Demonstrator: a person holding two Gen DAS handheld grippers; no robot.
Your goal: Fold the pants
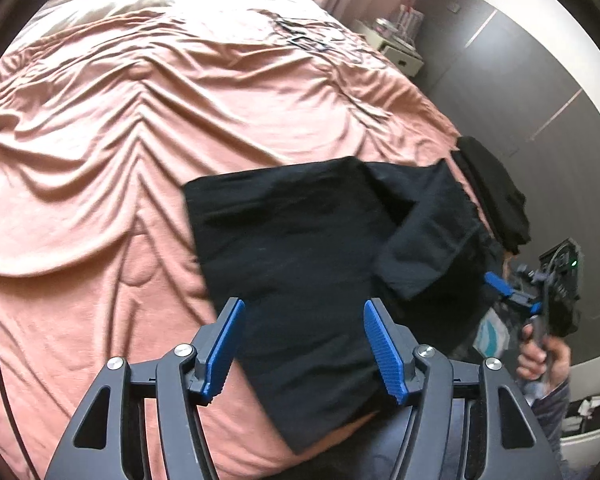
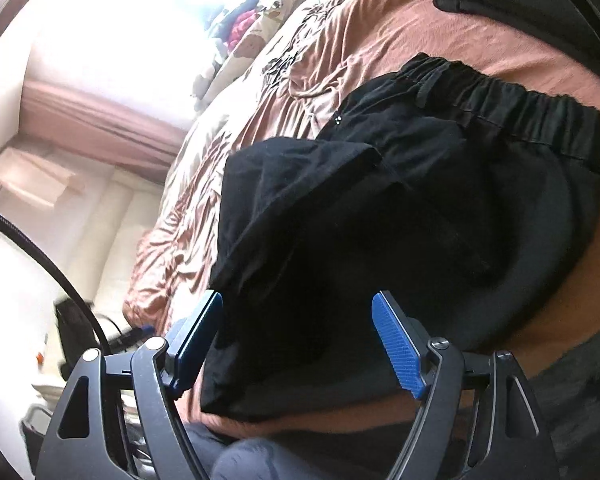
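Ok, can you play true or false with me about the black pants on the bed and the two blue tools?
1. The pants are black. True.
2. The pants lie on a green blanket. False: the bedcover is salmon pink and wrinkled.
3. The left tool is squeezing the pants. False: its blue fingers stand apart above the cloth, pinching nothing.
4. The right tool is open too. True.
5. The stretchy waistband shows in the right wrist view. True.
6. The pants are laid out flat at full length. False: part of them is already folded over the rest.
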